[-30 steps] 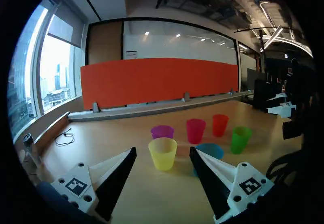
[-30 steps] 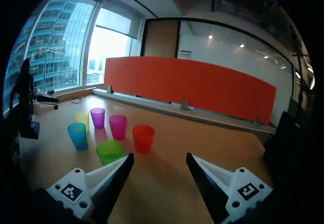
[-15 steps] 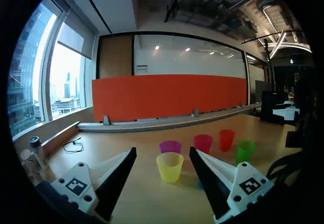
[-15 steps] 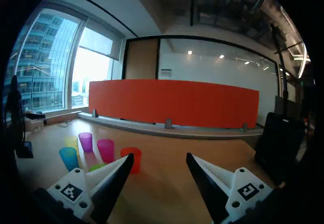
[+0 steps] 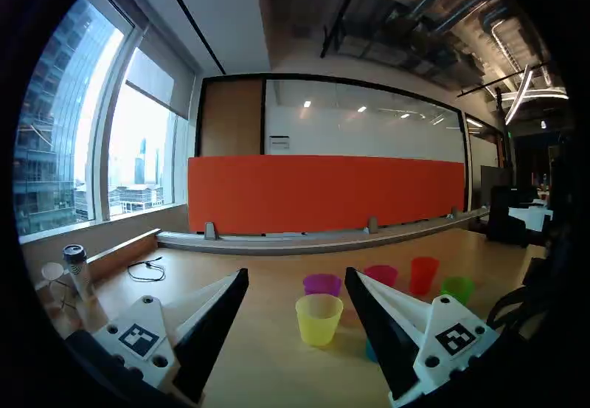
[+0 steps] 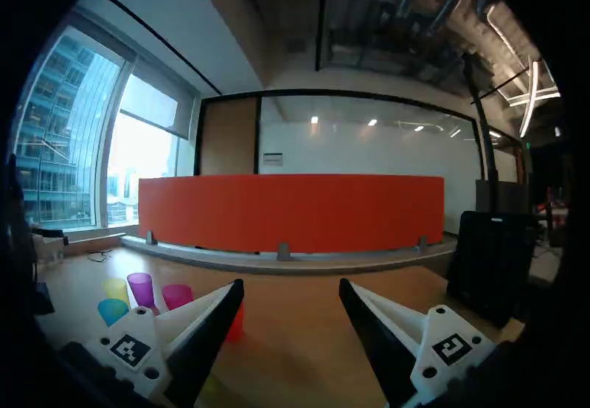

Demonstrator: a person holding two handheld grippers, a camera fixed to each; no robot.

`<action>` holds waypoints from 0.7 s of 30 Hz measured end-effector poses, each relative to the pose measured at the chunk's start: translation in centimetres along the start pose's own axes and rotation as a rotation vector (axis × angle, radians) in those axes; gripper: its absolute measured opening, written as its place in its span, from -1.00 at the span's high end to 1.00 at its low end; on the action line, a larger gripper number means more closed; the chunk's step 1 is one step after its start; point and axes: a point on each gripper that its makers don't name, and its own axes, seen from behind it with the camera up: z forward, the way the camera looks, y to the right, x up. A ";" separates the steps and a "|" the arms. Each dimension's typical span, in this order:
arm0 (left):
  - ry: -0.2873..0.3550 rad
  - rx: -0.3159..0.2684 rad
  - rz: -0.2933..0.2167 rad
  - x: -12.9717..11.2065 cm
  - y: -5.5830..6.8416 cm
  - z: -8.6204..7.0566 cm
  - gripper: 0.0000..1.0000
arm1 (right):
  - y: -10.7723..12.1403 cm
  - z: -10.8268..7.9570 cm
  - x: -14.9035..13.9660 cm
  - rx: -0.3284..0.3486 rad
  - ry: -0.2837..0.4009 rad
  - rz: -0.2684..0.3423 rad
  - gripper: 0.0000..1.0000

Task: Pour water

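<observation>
Several coloured plastic cups stand on a wooden table. In the left gripper view a yellow cup sits just ahead between the fingers of my left gripper, which is open and holds nothing. Behind it are a purple cup, a pink cup, a red cup and a green cup. In the right gripper view my right gripper is open and empty, with the yellow cup, purple cup, pink cup and a blue cup low at the left.
An orange divider panel runs along the table's far edge. A dark can and a cable lie at the left by the windows. A black monitor back stands at the right of the table.
Both grippers have tilted upward and dropped lower toward the table, so the cups slid down in both views. Both stay open.
</observation>
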 end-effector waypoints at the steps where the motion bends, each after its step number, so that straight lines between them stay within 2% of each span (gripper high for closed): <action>1: 0.001 0.004 -0.002 0.0 0.0 0.0 -0.95 | 0.0 -0.1 0.0 -0.006 0.004 0.002 -0.99; 14: 0.013 0.054 -0.004 -0.2 -0.7 0.2 -0.94 | 0.9 -1.0 -0.3 -0.072 0.029 0.023 -1.00; 21: 0.012 0.065 0.024 -0.9 -0.6 0.4 -0.94 | 1.0 -1.4 -0.3 -0.071 0.033 0.036 -0.99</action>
